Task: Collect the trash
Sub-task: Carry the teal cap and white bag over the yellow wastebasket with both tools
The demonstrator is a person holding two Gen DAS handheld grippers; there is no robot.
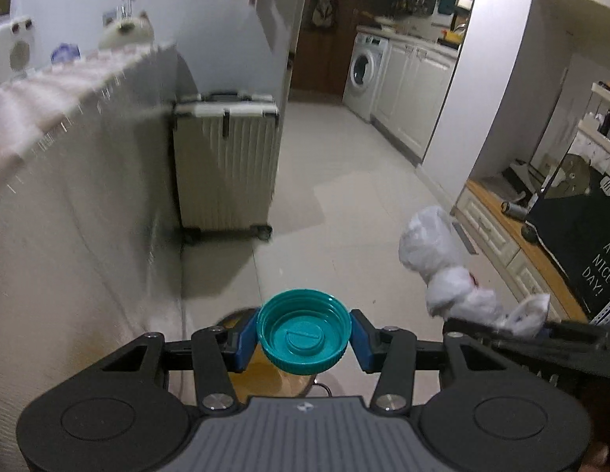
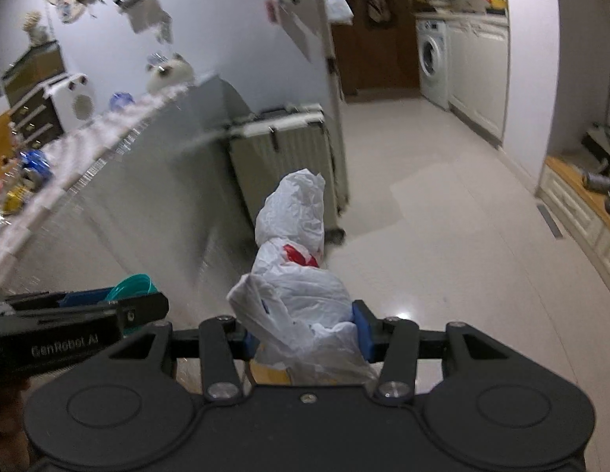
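Note:
A teal plastic lid (image 1: 304, 330), hollow side up, sits clamped between the blue pads of my left gripper (image 1: 304, 337), which is shut on it. A crumpled white plastic bag (image 2: 301, 275) with a red mark sticks forward out of my right gripper (image 2: 305, 334), which is shut on its lower part. In the left wrist view the same white bag (image 1: 434, 251) shows at the right, with the right gripper's black body under it. In the right wrist view the teal lid (image 2: 134, 286) peeks over the left gripper at the left. Both grippers are held side by side above the floor.
A ribbed pale suitcase (image 1: 225, 169) stands on the tiled floor (image 1: 344, 181) beside a cloth-covered table (image 1: 81, 181) at the left. A washing machine (image 1: 364, 70) and white cabinets line the far right. A low wooden unit (image 1: 497, 220) with a black sign stands at the right.

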